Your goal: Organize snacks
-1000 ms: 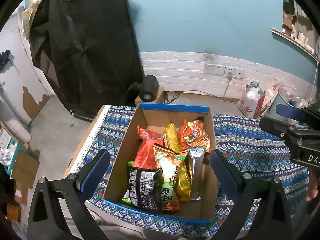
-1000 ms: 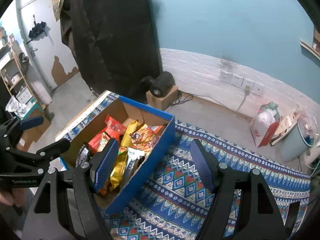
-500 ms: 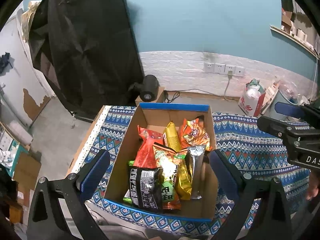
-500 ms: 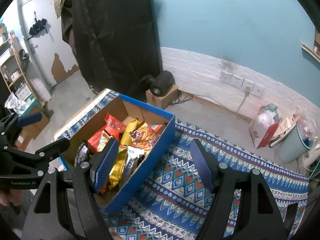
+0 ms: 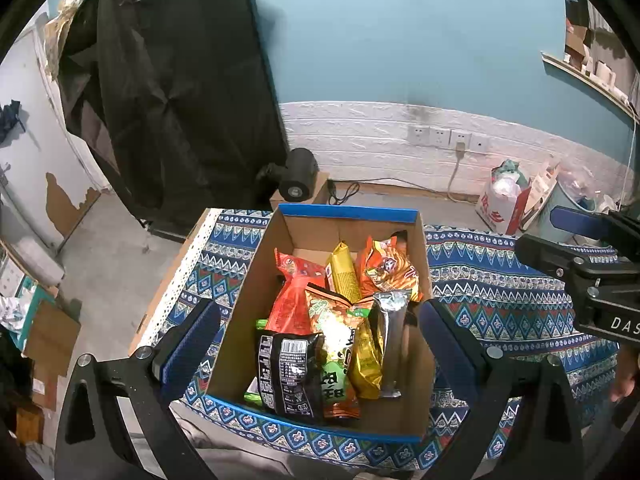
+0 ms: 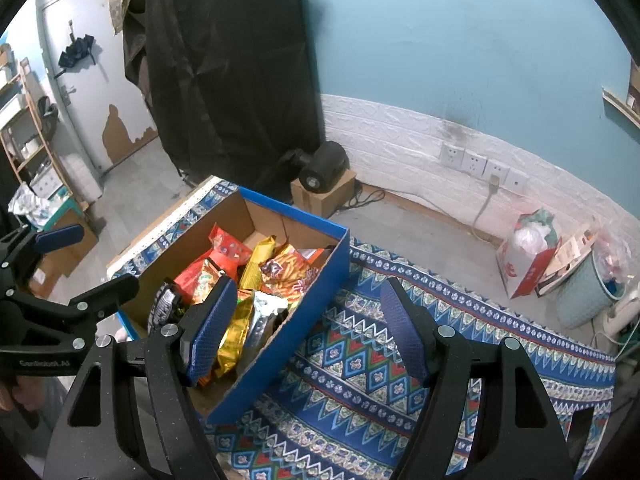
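An open cardboard box (image 5: 340, 236) with blue outer walls stood on the worktop (image 5: 500, 292), which was covered by a blue patterned cloth (image 6: 360, 360). The box sat near the worktop's left edge and held all the snack packets, packed upright or leaning against one another toward its right side. At the front stood a black packet (image 5: 290, 372) with a barcode facing out. Touching it on the right was a green-and-orange packet (image 5: 336, 344), then a gold foil packet (image 5: 366, 356) and a narrow silver foil packet (image 5: 390, 340) leaning on the box's right wall. Behind these were a red packet (image 5: 294, 296), a slim yellow packet (image 5: 344, 276) and an orange packet (image 5: 390, 268) printed with fries. A strip of bright green wrapper showed low at the left of the black packet. The far left part of the box floor was bare cardboard.

The left gripper (image 5: 320, 340) hovered above the near edge of the box, angled downward, its blue-padded jaws spread wide to either side of the box and gripping nothing. The right gripper (image 6: 304, 332) hung over the box's right wall, also tilted down, jaws wide apart with nothing between the pads: one pad lay over the packets, the other over the cloth. A fingertip showed at the left gripper's handle in the right wrist view.

On the floor beyond the worktop stood a red-and-white bag (image 6: 524, 256) and a pale blue bin (image 6: 580, 292).
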### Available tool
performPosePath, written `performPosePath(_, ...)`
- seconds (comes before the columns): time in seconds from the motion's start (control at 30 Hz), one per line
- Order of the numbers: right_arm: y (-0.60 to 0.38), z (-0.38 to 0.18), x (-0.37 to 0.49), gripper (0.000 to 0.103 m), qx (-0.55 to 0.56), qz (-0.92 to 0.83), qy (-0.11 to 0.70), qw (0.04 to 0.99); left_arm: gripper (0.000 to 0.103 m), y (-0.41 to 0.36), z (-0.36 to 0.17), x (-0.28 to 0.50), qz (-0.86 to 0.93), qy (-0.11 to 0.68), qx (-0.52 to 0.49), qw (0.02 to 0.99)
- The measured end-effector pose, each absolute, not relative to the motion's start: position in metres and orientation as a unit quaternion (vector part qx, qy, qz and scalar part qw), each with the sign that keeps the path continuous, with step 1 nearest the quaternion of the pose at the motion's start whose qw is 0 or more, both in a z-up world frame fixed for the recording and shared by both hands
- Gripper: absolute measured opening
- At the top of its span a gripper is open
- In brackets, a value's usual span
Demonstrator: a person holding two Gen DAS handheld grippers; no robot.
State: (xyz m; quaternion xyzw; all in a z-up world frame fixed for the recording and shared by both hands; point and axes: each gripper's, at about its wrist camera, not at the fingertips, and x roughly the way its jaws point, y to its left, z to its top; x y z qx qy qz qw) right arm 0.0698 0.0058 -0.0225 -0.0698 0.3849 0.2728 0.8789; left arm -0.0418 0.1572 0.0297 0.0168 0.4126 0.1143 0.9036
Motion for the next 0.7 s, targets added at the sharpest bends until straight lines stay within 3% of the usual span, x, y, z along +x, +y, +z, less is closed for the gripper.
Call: performPosePath(0.7,0.0058,-0.0224,0.0691,0.073,-0.07,0.273,0.385,0.879,0.1,0.1523,0.032,-0.0464,0.105,0.408,-0.001,0.907)
